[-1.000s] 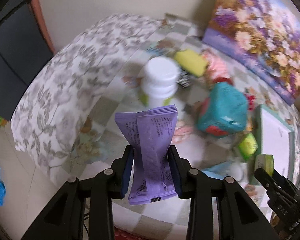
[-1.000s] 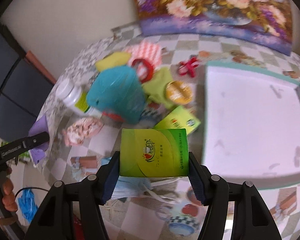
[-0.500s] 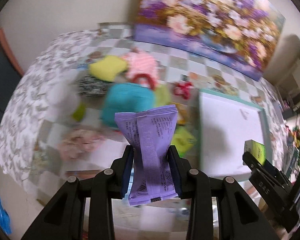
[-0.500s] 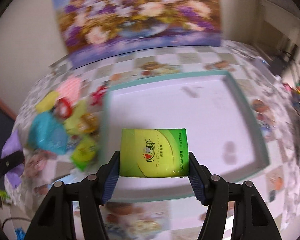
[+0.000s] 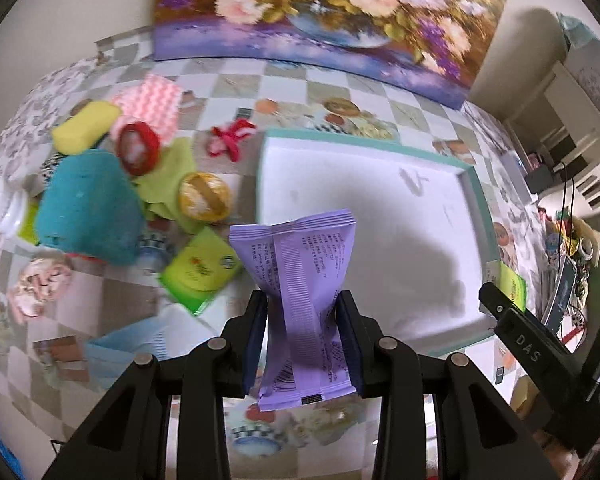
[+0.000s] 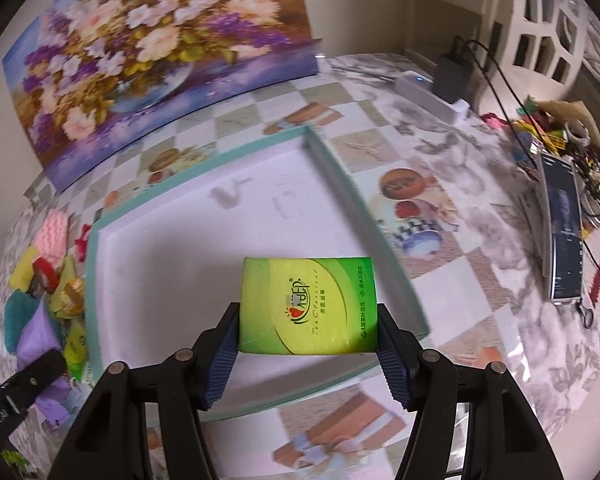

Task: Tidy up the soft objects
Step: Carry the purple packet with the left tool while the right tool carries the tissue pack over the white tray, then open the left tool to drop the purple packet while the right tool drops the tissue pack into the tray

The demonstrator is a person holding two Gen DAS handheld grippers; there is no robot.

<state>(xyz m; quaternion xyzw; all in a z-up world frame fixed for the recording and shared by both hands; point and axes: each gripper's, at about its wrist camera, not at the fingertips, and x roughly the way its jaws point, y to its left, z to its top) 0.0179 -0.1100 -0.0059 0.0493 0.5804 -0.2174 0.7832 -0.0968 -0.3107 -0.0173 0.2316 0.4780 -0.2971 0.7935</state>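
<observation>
My left gripper (image 5: 303,344) is shut on a purple soft packet (image 5: 300,280), held upright above the table near the front left corner of a teal-rimmed white tray (image 5: 476,200). My right gripper (image 6: 308,340) is shut on a green tissue pack (image 6: 308,304), held over the tray's (image 6: 112,224) front right part. The right gripper (image 5: 540,360) shows at the right edge of the left wrist view, the left gripper (image 6: 24,384) at the lower left of the right wrist view. The tray's white floor is bare.
Left of the tray lies a pile: a teal plush (image 5: 88,208), a yellow sponge (image 5: 84,126), a pink cloth (image 5: 152,100), a second green tissue pack (image 5: 198,272), a white bottle (image 5: 4,208). A flower painting (image 5: 320,12) leans at the back. A phone (image 6: 564,232) and cables lie right.
Both grippers have swung right, from over the pile of objects to the tray. The purple packet and the green tissue pack stay held.
</observation>
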